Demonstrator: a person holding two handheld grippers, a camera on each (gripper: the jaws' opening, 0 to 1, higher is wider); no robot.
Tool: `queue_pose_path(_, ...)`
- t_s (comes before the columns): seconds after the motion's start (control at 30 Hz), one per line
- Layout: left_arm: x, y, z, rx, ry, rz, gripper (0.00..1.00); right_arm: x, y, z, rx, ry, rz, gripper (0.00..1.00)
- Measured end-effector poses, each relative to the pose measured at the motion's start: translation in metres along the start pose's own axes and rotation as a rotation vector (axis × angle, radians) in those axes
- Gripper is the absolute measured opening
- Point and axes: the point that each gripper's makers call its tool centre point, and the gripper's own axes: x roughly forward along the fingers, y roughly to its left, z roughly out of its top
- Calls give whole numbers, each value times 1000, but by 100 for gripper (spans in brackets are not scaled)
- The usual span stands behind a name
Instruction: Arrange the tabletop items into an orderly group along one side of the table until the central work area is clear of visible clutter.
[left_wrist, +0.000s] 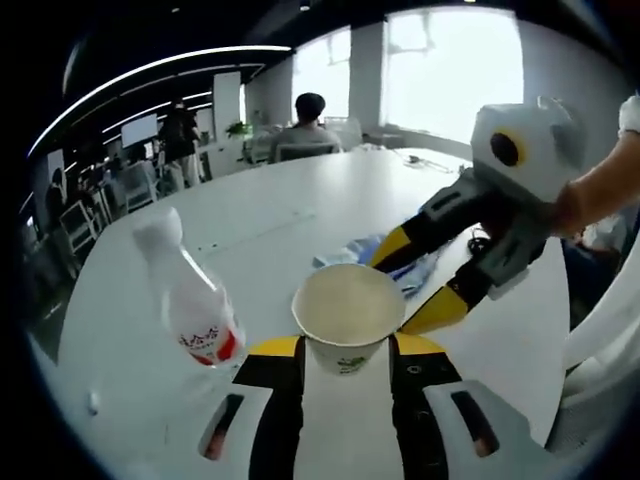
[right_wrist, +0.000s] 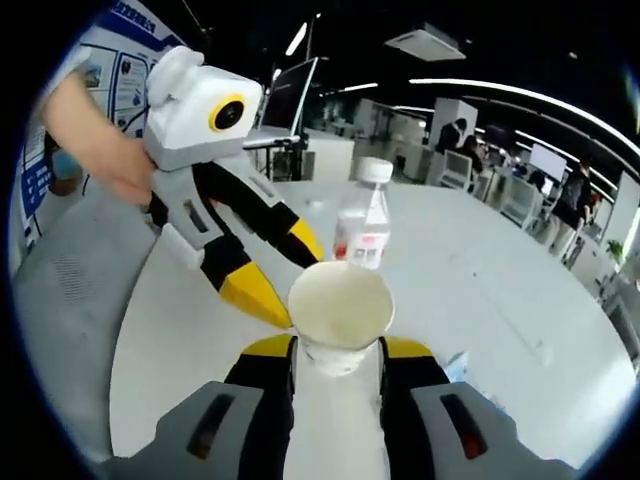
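The left gripper (left_wrist: 345, 350) has its black, yellow-tipped jaws apart on either side of a white paper cup with a small green mark (left_wrist: 348, 318). The cup's lower wall fills the gap between them, but whether they are pressing on it I cannot tell. In the right gripper view the right gripper (right_wrist: 338, 350) stands the same way: its jaws are apart and flank the base of the cup, and the grip cannot be judged either. The cup is upright with its mouth open, and it looks empty.

Each tool reaches into the other's view with its jaws spread. In the right gripper view the lower yellow tip of the left one meets the cup's rim. A hand (right_wrist: 100, 150) holds that tool at the back.

Near the cup, on the white oval table (left_wrist: 300, 200), stands a clear plastic bottle with a white cap and red label (right_wrist: 363, 225) – apart from the cup. In the left gripper view it is to the cup's left. Just behind the cup in that view lies a crumpled clear-and-blue wrapper (left_wrist: 352, 250), under the right gripper's jaws.

At the table's far edge a person in a grey top (left_wrist: 305, 125) sits facing away – well apart from the items
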Motion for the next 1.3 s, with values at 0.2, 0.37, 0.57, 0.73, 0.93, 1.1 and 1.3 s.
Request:
queue_pose_path(0.2, 14, 7, -2, 2, 10, 6, 29, 8, -11, -6, 5, 12, 0, 31)
queue_pose_path(0.37, 24, 15, 0, -19, 4, 20, 31, 15, -19, -10, 1, 18, -1, 31)
queue_pose_path(0.57, 33, 22, 1, -17, 1, 27, 31, 22, -29, -13, 4, 23, -1, 31)
queue_pose_path(0.73, 37, 25, 1, -29, -2, 38, 31, 26, -34, -13, 2, 23, -2, 31)
queue_pose_path(0.93, 42, 28, -2, -34, 0, 44, 31, 29, -35, -16, 1, 28, -3, 32)
queue_pose_path(1.1, 46, 32, -2, -41, -3, 51, 32, 32, -38, -17, 7, 28, 0, 34)
queue_pose_path(1.3, 49, 35, -2, -39, -8, 57, 32, 36, -39, -18, 8, 26, 2, 36)
